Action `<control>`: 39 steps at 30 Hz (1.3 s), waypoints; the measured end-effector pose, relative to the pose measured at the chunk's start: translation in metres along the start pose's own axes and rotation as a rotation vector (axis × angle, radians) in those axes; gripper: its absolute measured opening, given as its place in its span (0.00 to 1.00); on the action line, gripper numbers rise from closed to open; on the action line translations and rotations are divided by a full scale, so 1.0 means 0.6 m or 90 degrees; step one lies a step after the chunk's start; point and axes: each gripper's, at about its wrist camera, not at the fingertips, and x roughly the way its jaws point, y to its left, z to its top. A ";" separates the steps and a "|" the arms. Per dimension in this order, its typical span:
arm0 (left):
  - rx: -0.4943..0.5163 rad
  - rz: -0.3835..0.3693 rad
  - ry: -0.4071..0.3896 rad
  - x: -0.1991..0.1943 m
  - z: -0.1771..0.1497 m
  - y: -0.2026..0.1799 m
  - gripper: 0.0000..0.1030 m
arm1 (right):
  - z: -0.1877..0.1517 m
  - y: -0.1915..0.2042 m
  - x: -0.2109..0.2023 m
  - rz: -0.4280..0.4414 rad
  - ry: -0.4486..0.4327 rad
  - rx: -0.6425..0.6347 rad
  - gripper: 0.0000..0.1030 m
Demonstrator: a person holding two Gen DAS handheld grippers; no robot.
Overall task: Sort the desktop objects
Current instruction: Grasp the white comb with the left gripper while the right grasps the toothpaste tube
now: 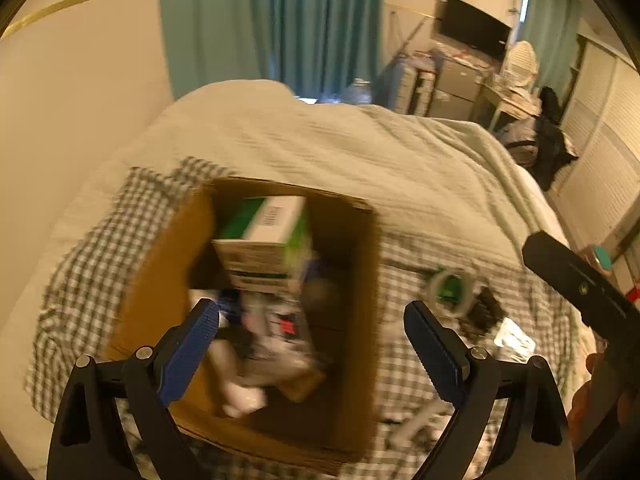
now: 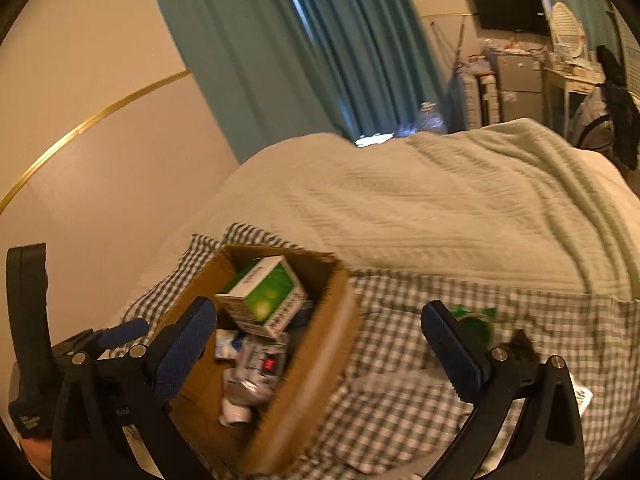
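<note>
An open cardboard box [image 1: 360, 272] [image 2: 320, 344] sits on a checkered cloth [image 1: 92, 264] [image 2: 400, 400] on a bed. Inside it lie a green and white carton [image 1: 268, 236] [image 2: 266, 294], a crumpled silvery packet with a red mark [image 1: 280, 332] [image 2: 260, 368] and a white item [image 1: 240, 396] [image 2: 236, 414]. A green tape roll [image 1: 450, 288] [image 2: 474, 322] and small dark items [image 1: 486, 312] lie on the cloth right of the box. My left gripper [image 1: 312, 320] is open and empty above the box. My right gripper [image 2: 320, 320] is open and empty above the box's right wall.
A pale blanket [image 1: 340, 148] [image 2: 440, 208] covers the bed behind the cloth. A beige wall stands at the left, teal curtains [image 1: 280, 20] [image 2: 300, 40] behind. The other gripper's body shows at the right edge of the left wrist view [image 1: 580, 288] and at the left edge of the right wrist view [image 2: 32, 320].
</note>
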 end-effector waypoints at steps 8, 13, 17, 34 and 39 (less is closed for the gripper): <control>0.078 -0.001 0.003 0.029 -0.110 -0.172 0.94 | -0.054 -0.128 -0.086 -0.103 -0.013 0.004 1.00; 0.072 -0.017 0.098 0.095 -0.188 -0.230 0.94 | -0.113 -0.204 -0.074 -0.124 0.039 0.042 0.93; 0.017 -0.022 0.121 0.145 -0.250 -0.240 0.94 | -0.149 -0.236 -0.049 -0.123 0.094 0.070 0.89; 0.001 0.018 0.180 0.251 -0.288 -0.228 0.81 | -0.268 -0.302 0.081 -0.161 0.259 0.139 0.63; 0.013 0.015 0.179 0.264 -0.288 -0.230 0.80 | -0.276 -0.309 0.111 -0.176 0.270 0.123 0.63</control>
